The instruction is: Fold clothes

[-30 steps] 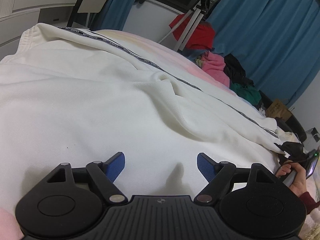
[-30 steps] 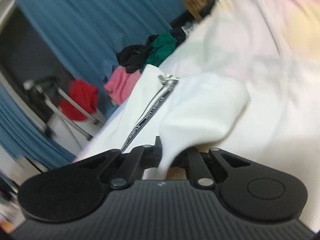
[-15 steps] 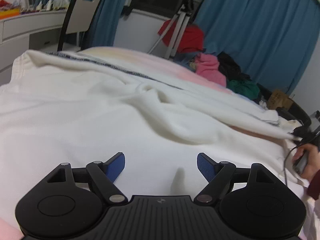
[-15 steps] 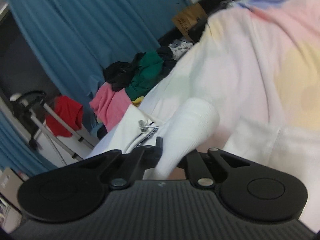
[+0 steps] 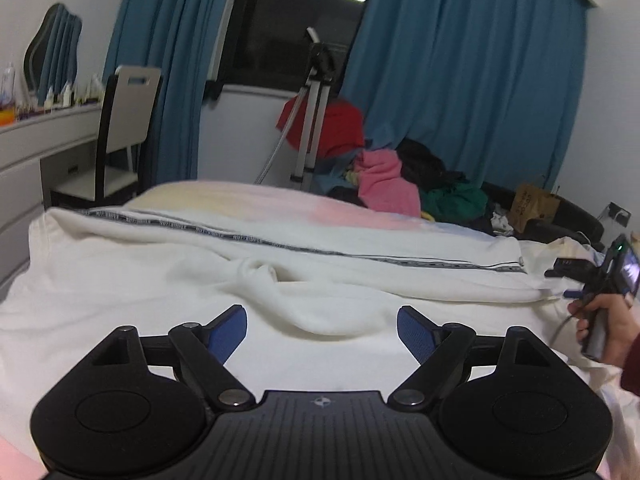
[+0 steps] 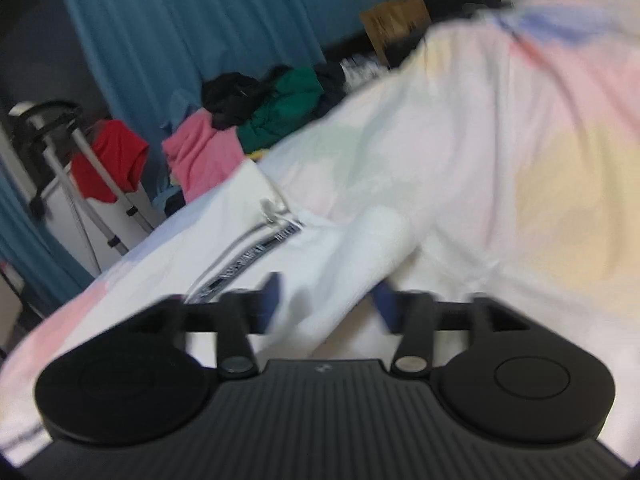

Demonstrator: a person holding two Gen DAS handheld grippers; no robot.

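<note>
A white garment (image 5: pixel 168 280) with a black printed stripe (image 5: pixel 256 240) lies spread over the bed. My left gripper (image 5: pixel 322 330) is open and empty, hovering low over the white cloth. My right gripper (image 6: pixel 326 300) is open, its blue pads either side of a white sleeve end (image 6: pixel 360 240) that lies loose between them. The right gripper also shows at the right edge of the left wrist view (image 5: pixel 572 284), held in a hand at the garment's far end. The right wrist view is blurred.
The bed has a pastel pink, yellow and blue cover (image 6: pixel 560 128). A pile of pink, green and black clothes (image 5: pixel 404 184) lies beyond the bed, by a tripod (image 5: pixel 312 120) with a red cloth. A chair (image 5: pixel 120 136) and desk stand at the left. Blue curtains hang behind.
My right gripper has opened and let go of the white sleeve end it was pinching. My left gripper has tilted up, so more of the room shows.
</note>
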